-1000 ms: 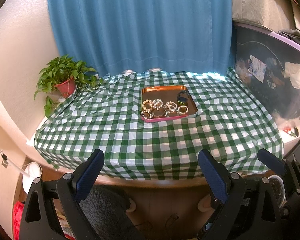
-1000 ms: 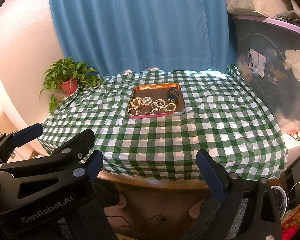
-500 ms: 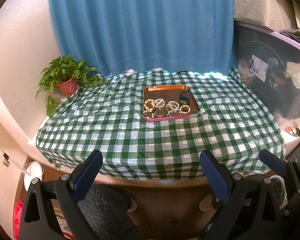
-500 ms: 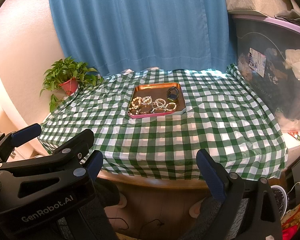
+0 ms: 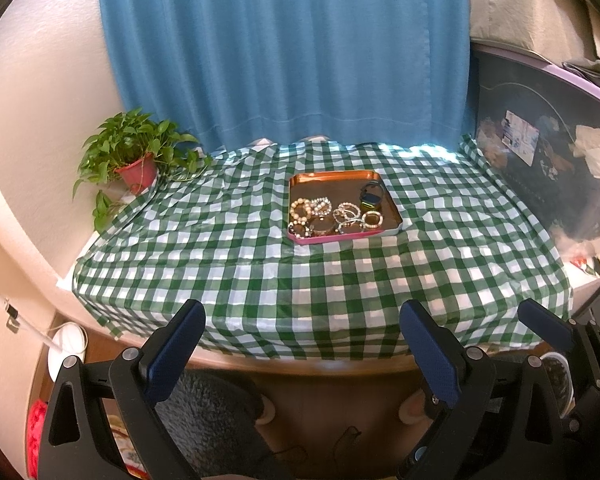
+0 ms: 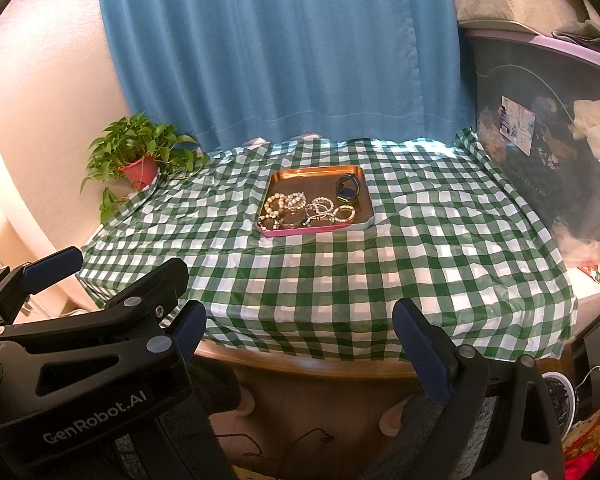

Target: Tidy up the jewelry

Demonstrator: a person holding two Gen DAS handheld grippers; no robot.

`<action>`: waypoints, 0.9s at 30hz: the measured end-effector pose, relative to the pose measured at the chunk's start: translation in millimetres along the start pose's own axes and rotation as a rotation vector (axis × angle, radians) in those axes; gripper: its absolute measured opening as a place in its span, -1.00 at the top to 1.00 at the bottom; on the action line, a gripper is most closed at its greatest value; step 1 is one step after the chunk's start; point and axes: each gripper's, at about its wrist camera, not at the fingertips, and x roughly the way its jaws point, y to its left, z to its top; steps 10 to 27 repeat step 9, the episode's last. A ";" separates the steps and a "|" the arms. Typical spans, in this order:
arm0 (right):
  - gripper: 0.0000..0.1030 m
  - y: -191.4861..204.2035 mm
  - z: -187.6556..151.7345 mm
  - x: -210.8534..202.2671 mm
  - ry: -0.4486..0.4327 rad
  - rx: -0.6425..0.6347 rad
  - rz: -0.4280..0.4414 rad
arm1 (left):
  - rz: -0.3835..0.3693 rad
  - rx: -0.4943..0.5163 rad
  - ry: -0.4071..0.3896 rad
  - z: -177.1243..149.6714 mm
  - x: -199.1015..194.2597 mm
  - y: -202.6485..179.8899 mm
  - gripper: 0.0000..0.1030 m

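A copper tray with a pink rim [image 5: 328,178] [image 6: 312,172] sits mid-table on the green checked cloth. It holds several bracelets, among them a pale bead bracelet [image 5: 301,210] [image 6: 274,204], and a dark smartwatch [image 5: 371,196] [image 6: 347,191]. My left gripper [image 5: 302,344] is open and empty, held before the table's front edge. My right gripper [image 6: 300,340] is open and empty, beside it at the same distance. The left gripper's body shows at lower left in the right wrist view [image 6: 80,360]. The right gripper's finger shows at lower right in the left wrist view [image 5: 544,326].
A potted plant in a red pot [image 5: 134,160] [image 6: 138,162] stands at the table's back left corner. A blue curtain [image 5: 284,52] hangs behind. A dark plastic bin [image 5: 540,168] borders the right side. The wooden table edge [image 5: 300,364] lies just ahead.
Both grippers have drifted very slightly; the left view shifted a little so the tray sits a touch lower and to the right. Nothing was gripped or moved.
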 end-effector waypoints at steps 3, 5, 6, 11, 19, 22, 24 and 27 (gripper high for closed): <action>-0.82 1.9 -1.8 1.4 0.005 0.000 -0.001 | -0.001 -0.001 0.003 -1.6 0.5 1.0 -0.89; -0.82 3.4 -3.3 3.2 0.009 -0.001 -0.003 | 0.000 0.000 0.004 -0.8 2.5 -0.2 -0.89; -0.82 3.8 -4.5 4.4 0.013 0.000 -0.003 | 0.000 0.000 0.008 -2.9 2.8 0.8 -0.89; -0.82 5.9 -2.2 13.6 0.024 0.000 -0.005 | -0.002 -0.003 0.017 -6.9 8.2 4.3 -0.89; -0.82 5.9 -2.2 13.6 0.024 0.000 -0.005 | -0.002 -0.003 0.017 -6.9 8.2 4.3 -0.89; -0.82 5.9 -2.2 13.6 0.024 0.000 -0.005 | -0.002 -0.003 0.017 -6.9 8.2 4.3 -0.89; -0.82 5.9 -2.2 13.6 0.024 0.000 -0.005 | -0.002 -0.003 0.017 -6.9 8.2 4.3 -0.89; -0.82 5.9 -2.2 13.6 0.024 0.000 -0.005 | -0.002 -0.003 0.017 -6.9 8.2 4.3 -0.89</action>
